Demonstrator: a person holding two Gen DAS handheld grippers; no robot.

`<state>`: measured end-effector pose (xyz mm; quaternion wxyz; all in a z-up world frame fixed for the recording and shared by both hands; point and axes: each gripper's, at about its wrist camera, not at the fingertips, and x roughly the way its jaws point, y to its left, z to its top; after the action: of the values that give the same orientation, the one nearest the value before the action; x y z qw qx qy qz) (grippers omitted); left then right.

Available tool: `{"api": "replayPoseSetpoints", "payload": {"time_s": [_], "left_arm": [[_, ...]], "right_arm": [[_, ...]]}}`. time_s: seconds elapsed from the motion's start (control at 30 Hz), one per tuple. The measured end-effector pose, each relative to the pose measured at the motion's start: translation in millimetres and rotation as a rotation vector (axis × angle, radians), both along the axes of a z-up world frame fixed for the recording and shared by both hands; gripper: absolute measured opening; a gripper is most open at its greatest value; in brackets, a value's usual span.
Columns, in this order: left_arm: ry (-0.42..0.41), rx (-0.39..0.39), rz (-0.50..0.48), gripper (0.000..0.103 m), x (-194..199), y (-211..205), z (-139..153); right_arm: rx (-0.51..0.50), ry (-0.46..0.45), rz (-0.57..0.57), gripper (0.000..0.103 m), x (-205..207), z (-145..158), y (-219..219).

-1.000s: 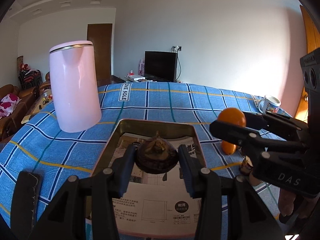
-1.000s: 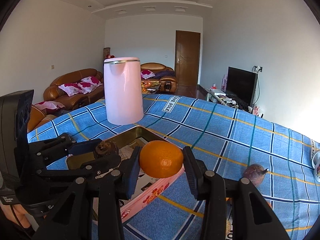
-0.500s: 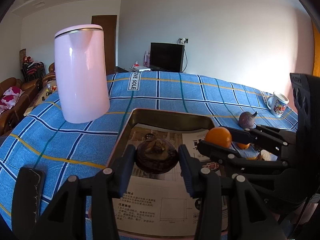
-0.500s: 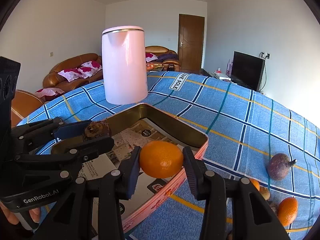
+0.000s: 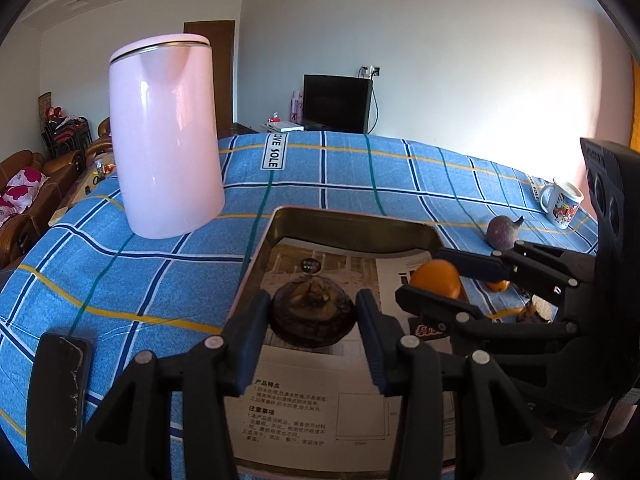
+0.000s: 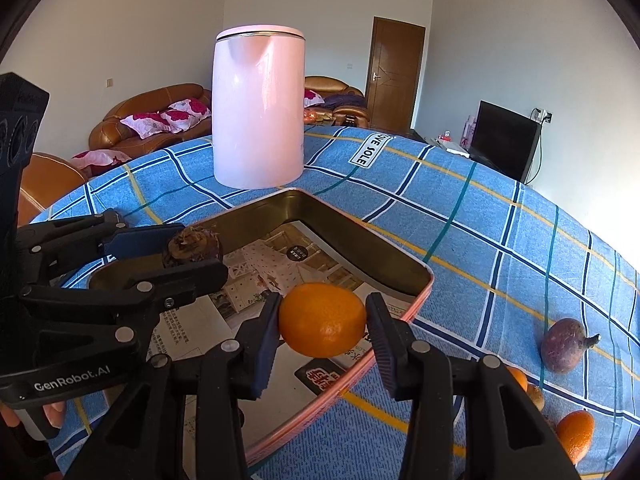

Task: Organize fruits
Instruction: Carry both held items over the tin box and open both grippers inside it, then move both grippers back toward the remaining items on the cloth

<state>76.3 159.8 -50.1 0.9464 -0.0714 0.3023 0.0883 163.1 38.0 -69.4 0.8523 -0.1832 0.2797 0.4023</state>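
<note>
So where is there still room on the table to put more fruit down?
Inside the tin tray, the paper by its far wall is bare. The blue cloth is open between the tray, the pink kettle and the purple fruit. It is crowded over the tray's near half, where both grippers hold fruit, and at the right corner by the small oranges.

We saw a bright, daylit room in both fisheye views. The pink kettle (image 5: 170, 136) ahead of the grippers carried soft white glare streaks, and the white wall (image 5: 460, 60) to the right glowed warm. Straight lines bowed hard toward the frame edges, where black vignette filled the corners. Focus stayed sharp throughout; shadows were soft.
</note>
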Motion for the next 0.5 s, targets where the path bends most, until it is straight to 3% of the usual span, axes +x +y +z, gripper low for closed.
{"api": "replayPoseSetpoints", "payload": {"time_s": [0.1, 0.17, 0.27, 0.4, 0.5], "left_arm": [[-0.019, 0.000, 0.014, 0.049, -6.3, -0.9, 3.5], [-0.038, 0.001, 0.012, 0.063, -13.5, -4.8, 8.1], [-0.091, 0.022, 0.013, 0.082, -25.5, -15.8, 18.0], [-0.128, 0.016, -0.046, 0.083, -28.3, -44.0, 26.1], [-0.128, 0.021, -0.117, 0.083, -22.5, -73.6, 27.4]], "right_arm": [[0.013, -0.016, -0.026, 0.055, -1.6, 2.4, -4.0], [0.034, -0.007, -0.043, 0.065, -1.6, 4.7, -12.1], [0.074, 0.017, -0.042, 0.070, -7.3, 7.9, -36.2], [0.126, 0.009, -0.094, 0.070, -16.0, 15.1, -87.6], [0.149, -0.010, -0.193, 0.070, -16.2, 19.0, -133.5]]}}
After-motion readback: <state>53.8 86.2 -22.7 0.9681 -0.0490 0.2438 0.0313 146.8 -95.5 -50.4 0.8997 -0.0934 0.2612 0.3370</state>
